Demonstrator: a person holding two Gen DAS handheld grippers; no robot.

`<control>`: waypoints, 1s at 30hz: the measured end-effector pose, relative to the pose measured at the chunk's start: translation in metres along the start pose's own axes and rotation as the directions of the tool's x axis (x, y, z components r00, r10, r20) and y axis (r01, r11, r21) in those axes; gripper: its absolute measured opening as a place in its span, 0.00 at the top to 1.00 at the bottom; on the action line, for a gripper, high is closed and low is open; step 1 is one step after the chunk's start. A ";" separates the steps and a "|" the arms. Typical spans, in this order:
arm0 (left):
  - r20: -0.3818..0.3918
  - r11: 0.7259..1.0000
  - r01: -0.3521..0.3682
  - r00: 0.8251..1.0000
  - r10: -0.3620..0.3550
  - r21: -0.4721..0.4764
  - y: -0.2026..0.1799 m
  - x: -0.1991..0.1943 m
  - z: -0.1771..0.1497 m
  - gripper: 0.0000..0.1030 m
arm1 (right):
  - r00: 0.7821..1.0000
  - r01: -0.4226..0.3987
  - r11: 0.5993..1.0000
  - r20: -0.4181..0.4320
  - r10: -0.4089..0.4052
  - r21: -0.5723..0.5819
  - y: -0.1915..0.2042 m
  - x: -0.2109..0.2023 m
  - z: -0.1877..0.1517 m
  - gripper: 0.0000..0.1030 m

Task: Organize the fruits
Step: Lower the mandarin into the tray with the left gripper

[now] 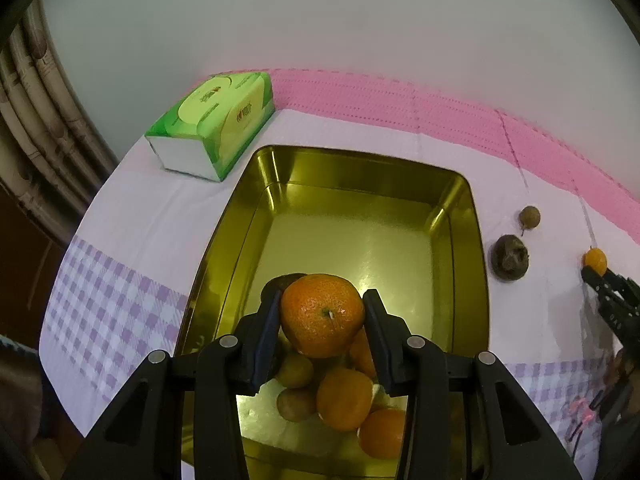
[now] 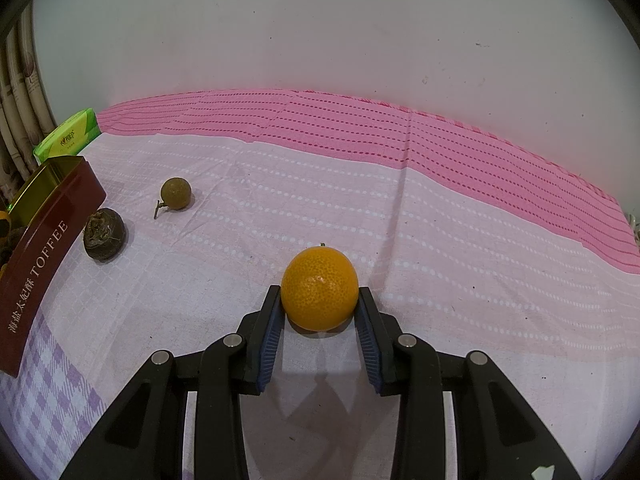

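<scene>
Over the near end of the gold tin (image 1: pixel 256 216), left hand-held gripper (image 1: pixel 322 312) held level, pointing forward along the tin, fingers clamped on an orange (image 1: pixel 322 315) from both sides. Orange lifted clear above the pile, round, pitted skin, stem scar facing the camera. Below it in the tin: more oranges (image 1: pixel 344 398), small brown-green fruits (image 1: pixel 295 370), a dark one (image 1: pixel 280 282) partly hidden behind the left finger. Far half of the tin bare and shiny. Tin's long axis running away from the camera.

On the cloth (image 2: pixel 440 240) to the right of the tin, right hand-held gripper (image 2: pixel 319 304) low and reaching forward, blue pads (image 2: pixel 270 334) pressed against both sides of a yellow-orange fruit (image 2: pixel 319 289). Fruit resting on the cloth, smooth and dimpled, tiny stem tip at the far top.

Between that fruit and the tin's red outer wall (image 2: pixel 44 276), lettered TOFFEE: a dark wrinkled fruit (image 2: pixel 105 233) just beside the wall, and a small brown round fruit (image 2: pixel 176 193) farther back, its stem pointing down-left. Apart from each other, both on the cloth.

Green tissue pack (image 1: pixel 216 120) lying at the tin's far left corner, long side angled toward the wall.
</scene>
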State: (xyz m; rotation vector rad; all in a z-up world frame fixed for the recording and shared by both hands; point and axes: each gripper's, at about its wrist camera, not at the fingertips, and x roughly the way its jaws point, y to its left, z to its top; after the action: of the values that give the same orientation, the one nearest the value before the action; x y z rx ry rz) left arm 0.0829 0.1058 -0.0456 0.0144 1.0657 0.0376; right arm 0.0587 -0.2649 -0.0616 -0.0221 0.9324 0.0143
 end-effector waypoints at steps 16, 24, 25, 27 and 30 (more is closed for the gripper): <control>-0.033 1.000 0.001 0.999 -0.001 0.015 -0.002 0.011 -0.013 0.58 | 1.000 0.001 1.000 0.000 -0.001 -0.003 0.000 0.002 0.000 0.67; -0.033 1.000 -0.004 0.999 0.005 0.013 0.000 0.011 -0.014 0.58 | 1.000 0.004 1.000 0.001 -0.004 -0.007 -0.001 0.003 -0.001 0.67; -0.033 1.000 -0.007 0.999 0.008 0.015 0.000 0.011 -0.014 0.58 | 1.000 0.004 1.000 0.001 -0.004 -0.007 -0.001 0.003 -0.001 0.67; -0.028 1.000 -0.013 1.000 0.014 0.023 -0.001 0.010 -0.014 0.58 | 1.000 0.004 1.000 0.001 -0.004 -0.008 -0.001 0.004 -0.001 0.67; -0.022 0.999 -0.012 1.000 0.012 0.033 -0.002 0.008 -0.015 0.57 | 1.000 0.005 1.000 0.001 -0.005 -0.010 -0.002 0.004 0.000 0.67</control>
State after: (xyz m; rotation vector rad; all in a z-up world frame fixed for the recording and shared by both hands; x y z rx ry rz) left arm 0.0735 0.1040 -0.0597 0.0497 1.0885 0.0314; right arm 0.0607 -0.2664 -0.0649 -0.0342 0.9311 0.0145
